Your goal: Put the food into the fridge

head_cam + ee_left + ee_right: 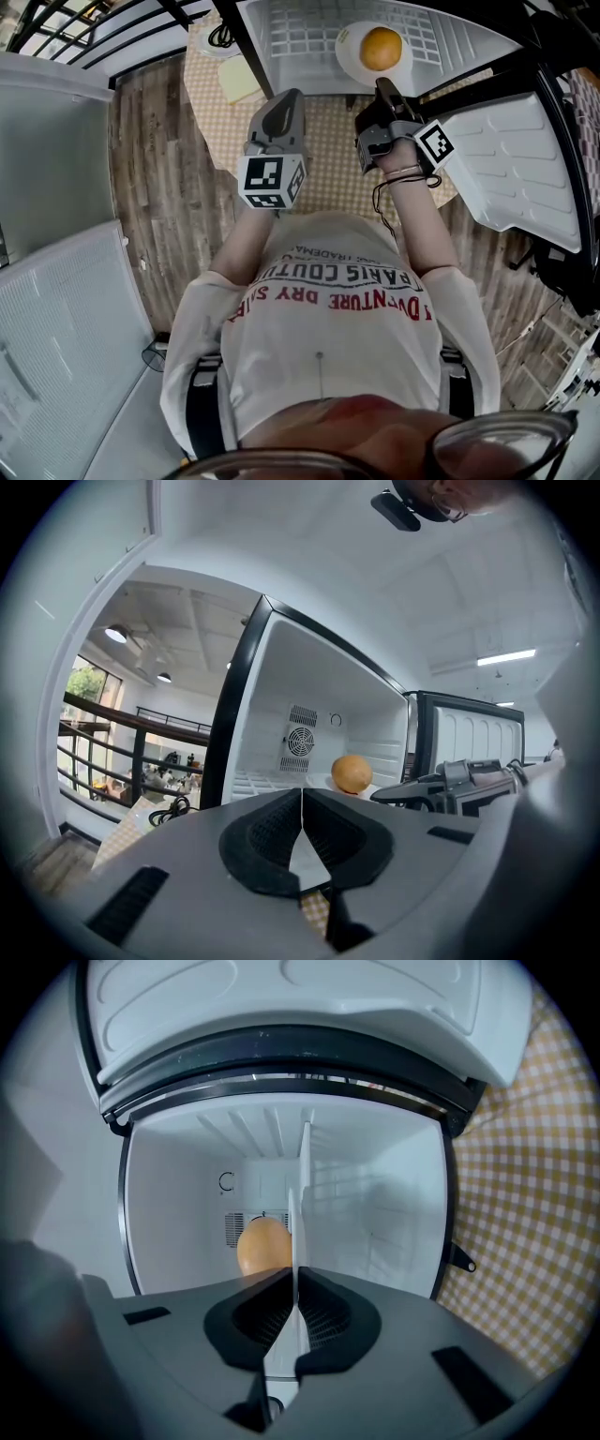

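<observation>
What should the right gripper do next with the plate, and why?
Probably open the right gripper and let go: its jaws pinch the rim of the plate, and the plate with the orange appears to sit on the fridge shelf.

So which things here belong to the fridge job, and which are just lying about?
Job: orange, plate under it, fridge, right gripper shut on the plate's rim.
Lying about: yellow pad, black cable, checked cloth; left gripper shut, empty.

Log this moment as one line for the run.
left gripper: shut, empty | right gripper: shut on plate | orange: on plate | plate: inside open fridge
</observation>
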Demonstrator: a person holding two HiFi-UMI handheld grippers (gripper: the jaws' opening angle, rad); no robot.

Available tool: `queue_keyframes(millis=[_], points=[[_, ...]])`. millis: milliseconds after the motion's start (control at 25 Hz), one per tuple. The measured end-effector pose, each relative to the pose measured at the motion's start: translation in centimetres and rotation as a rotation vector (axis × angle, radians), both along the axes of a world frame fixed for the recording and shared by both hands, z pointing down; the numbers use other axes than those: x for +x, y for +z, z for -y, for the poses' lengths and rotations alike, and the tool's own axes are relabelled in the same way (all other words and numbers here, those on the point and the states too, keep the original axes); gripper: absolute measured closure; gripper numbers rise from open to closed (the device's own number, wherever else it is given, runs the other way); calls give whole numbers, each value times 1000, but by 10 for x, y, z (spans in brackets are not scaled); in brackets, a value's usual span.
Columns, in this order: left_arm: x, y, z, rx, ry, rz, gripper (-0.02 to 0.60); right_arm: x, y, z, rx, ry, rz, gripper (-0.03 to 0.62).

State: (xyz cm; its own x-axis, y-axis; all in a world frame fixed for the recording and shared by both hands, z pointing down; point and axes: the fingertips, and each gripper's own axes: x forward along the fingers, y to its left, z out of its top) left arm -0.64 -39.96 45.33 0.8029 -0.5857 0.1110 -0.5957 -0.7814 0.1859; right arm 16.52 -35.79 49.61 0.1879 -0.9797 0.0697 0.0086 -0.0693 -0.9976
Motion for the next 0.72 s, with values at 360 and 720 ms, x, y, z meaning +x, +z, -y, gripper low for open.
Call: queue_keyframes(millis=[360, 720], points=[[7, 8, 9, -17, 16, 0, 554, 4, 2, 26, -28, -1, 14, 559], [8, 14, 18, -34, 6, 3, 554, 7, 1, 45, -31, 10, 41, 559]])
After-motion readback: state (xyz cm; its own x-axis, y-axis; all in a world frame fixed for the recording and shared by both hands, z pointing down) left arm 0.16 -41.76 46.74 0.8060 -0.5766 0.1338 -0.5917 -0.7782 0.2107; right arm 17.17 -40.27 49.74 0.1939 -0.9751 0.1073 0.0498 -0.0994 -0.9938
